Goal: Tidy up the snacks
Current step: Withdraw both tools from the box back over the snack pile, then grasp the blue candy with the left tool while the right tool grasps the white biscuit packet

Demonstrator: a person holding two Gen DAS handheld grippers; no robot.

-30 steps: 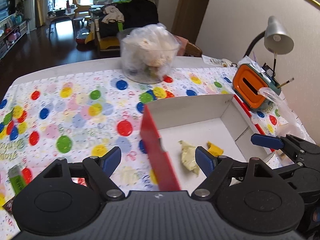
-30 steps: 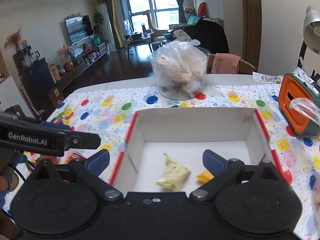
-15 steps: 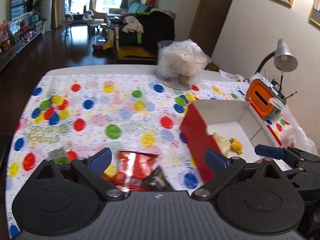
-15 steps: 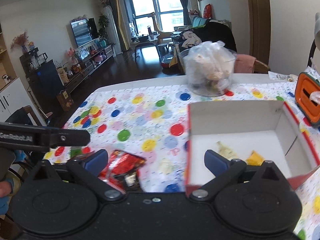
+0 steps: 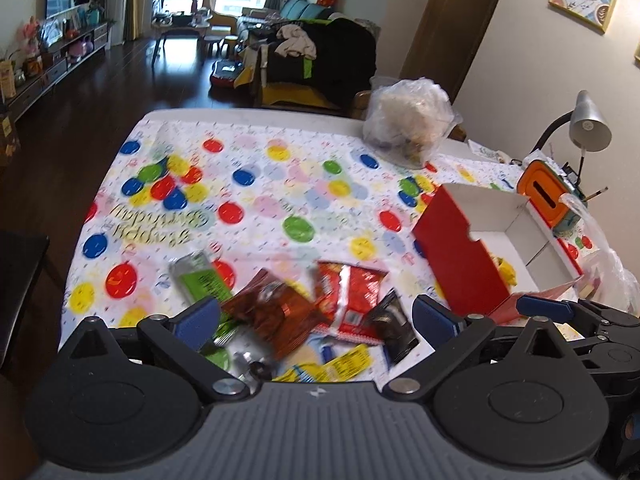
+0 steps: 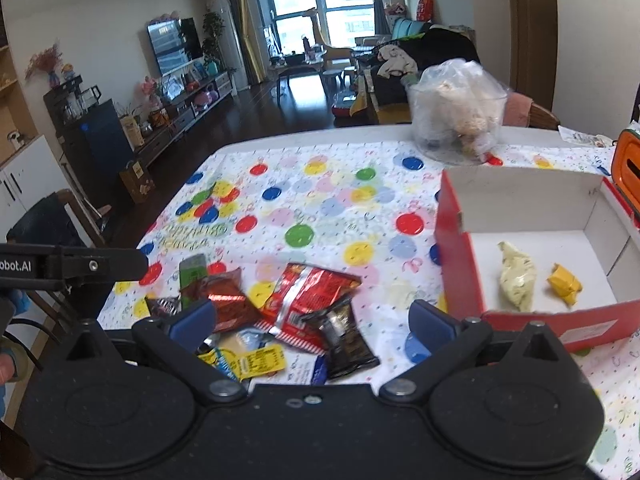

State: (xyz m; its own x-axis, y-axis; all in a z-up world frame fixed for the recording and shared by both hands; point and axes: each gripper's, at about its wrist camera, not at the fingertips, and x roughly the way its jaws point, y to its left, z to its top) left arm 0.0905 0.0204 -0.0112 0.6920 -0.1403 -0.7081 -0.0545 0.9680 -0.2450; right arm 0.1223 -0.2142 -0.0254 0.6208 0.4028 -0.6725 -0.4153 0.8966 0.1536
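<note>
Both grippers have swung from the red box point(image 6: 460, 264) to the snack packets point(image 6: 308, 292) heaped low in frame on the counter point(image 5: 280, 208). Left gripper point(image 5: 316, 316) jaws just widened, empty; right gripper point(image 6: 312, 316) jaws apart. Next: likely closing on one packet.

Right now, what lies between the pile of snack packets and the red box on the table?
Only bare tablecloth separates the snack pile from the red box; the right wrist view shows it best.
</note>
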